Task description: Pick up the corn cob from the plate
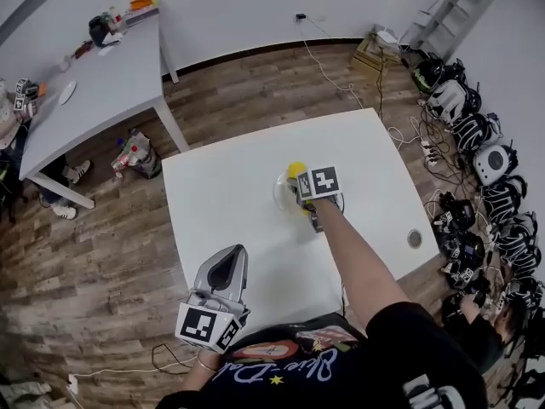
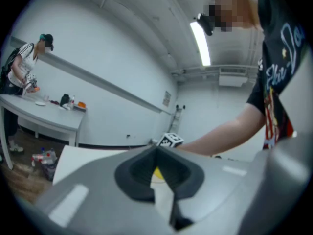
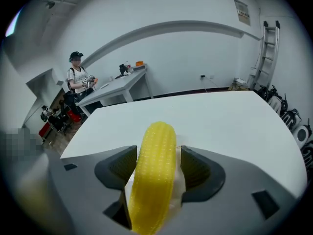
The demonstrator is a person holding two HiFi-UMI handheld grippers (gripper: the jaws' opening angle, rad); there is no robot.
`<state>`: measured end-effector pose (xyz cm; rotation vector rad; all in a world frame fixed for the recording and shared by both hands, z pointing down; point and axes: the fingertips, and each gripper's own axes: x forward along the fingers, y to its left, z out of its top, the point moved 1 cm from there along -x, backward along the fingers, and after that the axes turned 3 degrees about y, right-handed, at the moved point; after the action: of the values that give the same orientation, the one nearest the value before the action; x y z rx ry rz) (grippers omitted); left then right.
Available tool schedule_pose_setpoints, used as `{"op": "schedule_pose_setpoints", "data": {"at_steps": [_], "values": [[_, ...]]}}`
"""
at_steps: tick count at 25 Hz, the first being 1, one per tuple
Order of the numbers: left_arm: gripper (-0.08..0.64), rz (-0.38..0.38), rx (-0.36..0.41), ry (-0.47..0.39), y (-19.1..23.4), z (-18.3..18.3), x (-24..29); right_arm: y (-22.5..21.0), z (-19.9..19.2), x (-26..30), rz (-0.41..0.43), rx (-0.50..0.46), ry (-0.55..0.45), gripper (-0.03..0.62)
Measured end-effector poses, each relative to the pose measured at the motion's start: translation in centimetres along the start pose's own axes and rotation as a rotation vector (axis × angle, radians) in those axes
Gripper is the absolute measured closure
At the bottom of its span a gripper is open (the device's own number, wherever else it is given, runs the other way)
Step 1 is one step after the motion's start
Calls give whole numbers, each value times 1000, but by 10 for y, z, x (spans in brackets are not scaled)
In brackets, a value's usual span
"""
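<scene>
A yellow corn cob [image 1: 295, 171] lies on a small clear plate [image 1: 281, 192] in the middle of the white table [image 1: 230, 194]. My right gripper [image 1: 300, 189] reaches down over the plate. In the right gripper view the corn cob [image 3: 154, 175] lies lengthwise between the jaws of my right gripper [image 3: 157, 151]. The jaws stand wide, and a strip of plate [image 3: 179, 182] shows between the cob and the right pad. My left gripper [image 1: 241, 250] hovers level over the table's near edge, well short of the plate. Its jaws meet at the tips with nothing held.
A grey table [image 1: 94, 83] with small items stands at the back left, with a person [image 3: 78, 82] beside it. Helmets and gear [image 1: 477, 160] line the right wall, and a ladder [image 1: 460, 7] leans at the back right. A small round disc [image 1: 415, 239] lies near the white table's right edge.
</scene>
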<state>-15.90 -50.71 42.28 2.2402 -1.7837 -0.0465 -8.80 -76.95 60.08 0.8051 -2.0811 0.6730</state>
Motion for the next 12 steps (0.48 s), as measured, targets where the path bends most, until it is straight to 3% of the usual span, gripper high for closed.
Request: {"op": "schedule_pose_setpoints", "data": {"at_steps": [6,12], "values": [[572,43,-21,13,12,-5,-7,4,-7,18,-74,-140,141,333],[572,79,-29,19,20,-6,-12,4,-5,17,-63,-191,122,334]]}}
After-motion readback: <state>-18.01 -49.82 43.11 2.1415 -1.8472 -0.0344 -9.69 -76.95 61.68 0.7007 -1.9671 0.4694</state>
